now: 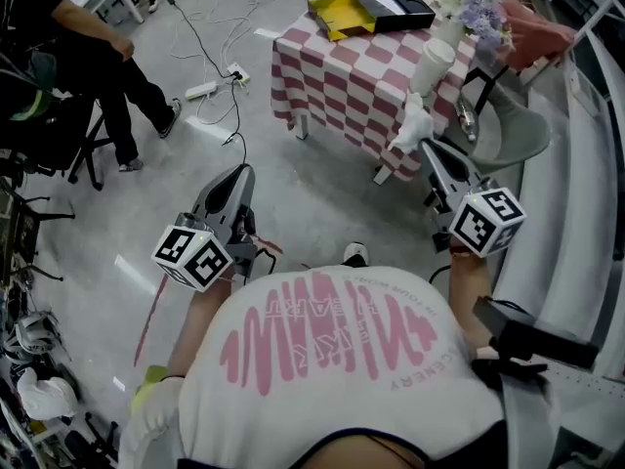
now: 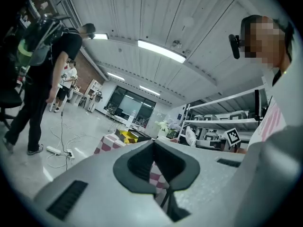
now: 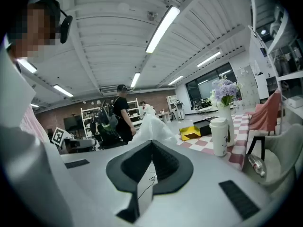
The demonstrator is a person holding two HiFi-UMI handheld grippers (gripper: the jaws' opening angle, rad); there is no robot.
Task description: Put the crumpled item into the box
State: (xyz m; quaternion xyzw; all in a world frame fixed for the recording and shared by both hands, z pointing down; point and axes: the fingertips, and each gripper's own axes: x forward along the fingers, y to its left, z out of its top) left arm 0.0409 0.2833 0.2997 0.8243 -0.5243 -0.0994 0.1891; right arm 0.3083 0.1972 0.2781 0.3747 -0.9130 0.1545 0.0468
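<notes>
Person's shirt [image 1: 332, 360]: closest to the head camera, white with a pink print, filling the bottom of the head view; both arms reach forward from it.
Left gripper [image 1: 237, 176]: out over the bare floor [image 1: 195, 164] and roughly level. In its own view the pads meet in a line with nothing between them [image 2: 152, 144], so it is closed and empty.
Right gripper [image 1: 428, 147]: tipped slightly downward at the near corner of the table. Its jaws are pressed together [image 3: 151, 143] and pinch the base of the crumpled item.
Crumpled item [image 1: 411, 127]: a white, thin, wrinkled sheet or bag that rises from the right jaw tips [image 3: 152, 126]. It is off the table and not yet in the box.
Table [image 1: 332, 76]: covered in a pink-and-white checked cloth, ahead of the person and well apart from the left gripper.
Box [image 1: 394, 6]: black with a pale inside, open, at the far end of the table. A yellow open box part [image 1: 337, 16] lies just beside it.
Paper cup [image 1: 433, 66]: white and lidded, standing on the near table edge between the right jaws and the box.
Flower vase [image 1: 476, 10]: just right of the box.
Key relation: the box lies ahead of the right jaws and a little to the left in the head view, with its long side running roughly across the picture. The right hand is much nearer, so the carry probably goes up and over the cup.
</notes>
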